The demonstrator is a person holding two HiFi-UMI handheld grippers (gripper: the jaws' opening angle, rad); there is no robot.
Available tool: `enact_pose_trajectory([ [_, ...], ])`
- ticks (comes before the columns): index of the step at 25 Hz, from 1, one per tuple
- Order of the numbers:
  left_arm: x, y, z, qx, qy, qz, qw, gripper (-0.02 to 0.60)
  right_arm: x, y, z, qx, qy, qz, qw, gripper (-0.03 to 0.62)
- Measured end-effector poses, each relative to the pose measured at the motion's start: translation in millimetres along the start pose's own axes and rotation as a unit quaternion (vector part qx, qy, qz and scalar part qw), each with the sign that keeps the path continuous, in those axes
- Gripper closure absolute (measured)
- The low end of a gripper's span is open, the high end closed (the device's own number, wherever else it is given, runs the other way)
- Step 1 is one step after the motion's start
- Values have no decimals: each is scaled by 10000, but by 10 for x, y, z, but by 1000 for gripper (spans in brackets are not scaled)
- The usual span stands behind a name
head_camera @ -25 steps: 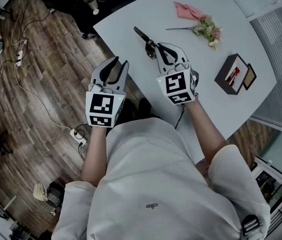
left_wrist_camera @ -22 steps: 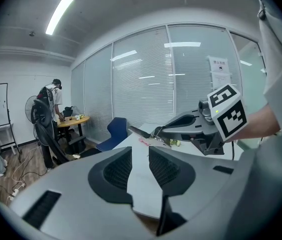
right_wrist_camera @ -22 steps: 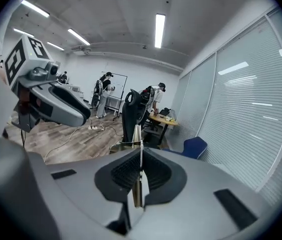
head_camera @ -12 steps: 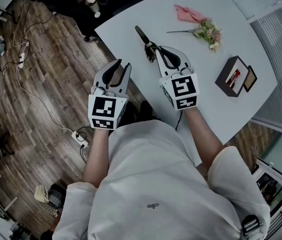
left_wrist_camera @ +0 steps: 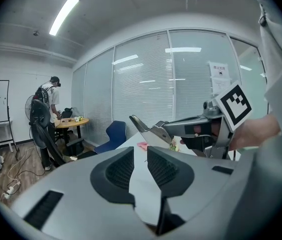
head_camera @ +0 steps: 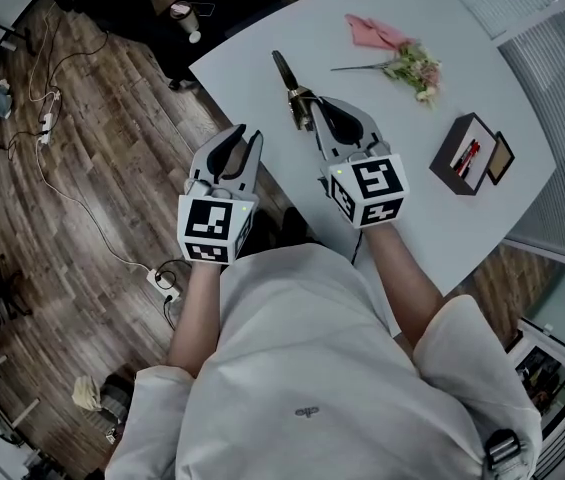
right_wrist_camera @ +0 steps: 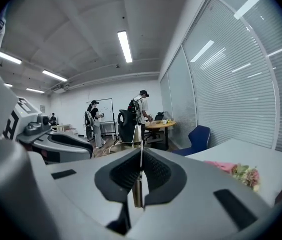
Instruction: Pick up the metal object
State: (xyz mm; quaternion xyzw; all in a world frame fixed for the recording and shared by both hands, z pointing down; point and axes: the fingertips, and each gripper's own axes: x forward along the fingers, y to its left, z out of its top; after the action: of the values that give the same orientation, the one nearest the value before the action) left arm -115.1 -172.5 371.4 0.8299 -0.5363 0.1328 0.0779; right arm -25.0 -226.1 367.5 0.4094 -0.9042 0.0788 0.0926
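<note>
The metal object (head_camera: pixel 289 80) is a flat blade with a dark handle, and my right gripper (head_camera: pixel 314 114) is shut on it above the white table (head_camera: pixel 242 53). The dark end points away from me. In the right gripper view the blade (right_wrist_camera: pixel 138 184) stands edge-on, pinched between the pads. The left gripper view shows the blade (left_wrist_camera: pixel 148 130) sticking out of the right gripper (left_wrist_camera: pixel 169 132) in the air. My left gripper (head_camera: pixel 243 136) hangs open beside the table's near edge, over the floor, with nothing between its fingers (left_wrist_camera: pixel 122 168).
A pink cloth (head_camera: pixel 374 28) and a flower sprig (head_camera: pixel 414 66) lie at the table's far side. A black box (head_camera: pixel 467 152) with pens stands at the right. Cables and a power strip (head_camera: pixel 162 280) lie on the wooden floor. People stand in the room behind (right_wrist_camera: pixel 141 109).
The right gripper has risen toward me with the metal object in it, and the blade has shifted slightly right. The left gripper has hardly moved.
</note>
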Motion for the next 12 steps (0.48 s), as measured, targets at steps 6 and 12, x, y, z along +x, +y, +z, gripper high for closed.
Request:
enact_pose_trajectory([
  [6,5,-48,29,-91,-83,-80,9999,503,-29,2,-2,412,-74,124,9990,582],
  [12,21,-74,34,-251,-150,-114,9995,518,-30,39,-15,494,-116,246,9984,582],
])
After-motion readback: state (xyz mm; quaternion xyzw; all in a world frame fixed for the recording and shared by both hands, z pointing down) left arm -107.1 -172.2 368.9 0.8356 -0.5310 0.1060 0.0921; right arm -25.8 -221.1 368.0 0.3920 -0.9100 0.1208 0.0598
